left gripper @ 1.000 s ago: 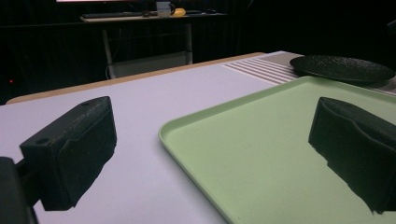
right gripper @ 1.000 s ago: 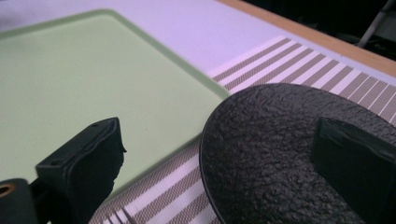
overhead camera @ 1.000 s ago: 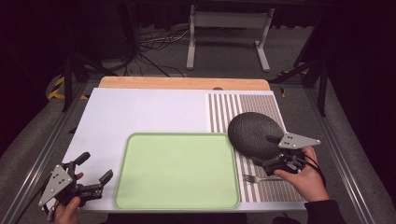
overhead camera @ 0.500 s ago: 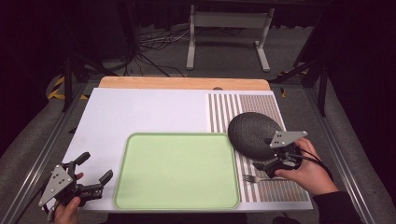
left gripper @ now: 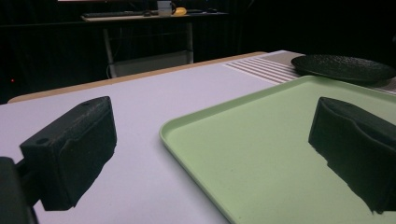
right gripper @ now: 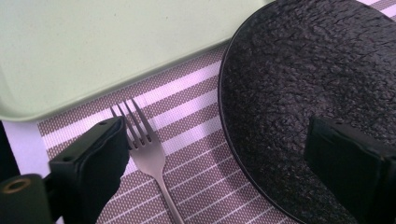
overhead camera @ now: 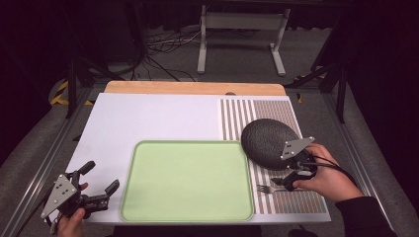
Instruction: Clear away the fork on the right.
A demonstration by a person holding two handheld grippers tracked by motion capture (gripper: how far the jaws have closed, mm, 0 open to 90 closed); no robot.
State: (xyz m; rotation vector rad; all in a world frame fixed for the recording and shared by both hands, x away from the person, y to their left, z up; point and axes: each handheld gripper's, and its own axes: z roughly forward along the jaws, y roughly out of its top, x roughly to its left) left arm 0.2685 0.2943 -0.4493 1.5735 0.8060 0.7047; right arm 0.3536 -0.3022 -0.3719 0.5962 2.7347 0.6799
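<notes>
Item under inspection: fork (right gripper: 148,154), plain metal, lying flat on the striped mat (overhead camera: 289,200) at the right of the surface (overhead camera: 163,118).
Fork position: tines point toward the green tray (overhead camera: 188,180); the handle runs back under the right claw (overhead camera: 291,178). In the right gripper view the head lies just beside the one jaw, apart from the black plate (right gripper: 299,93).
Right claw state: jaws spread wide, one beside the fork head, the other over the plate's rim; nothing pinched.
Left claw state: left claw (overhead camera: 99,183) spread, holding nothing, hovering low at the near-left corner beside the tray's left edge (left gripper: 196,154).
Handling, weight: judged light; one claw should carry it.
Handling, stiffness: rigid metal, will not bend or crush; no fragility concern.
Handling, surface: smooth and thin, likely slippery against the jaws; lies flush on the mat, so little edge to get under.
Recommended hold: across the neck or upper handle, just behind the tines, jaws closing on the two narrow sides.
Risk: a jaw meeting the plate rim before closing; the fork pivoting or sliding on the woven mat if gripped off-centre.
Plate note: dark, rough-textured, resting partly on the mat just right of the tray.
</notes>
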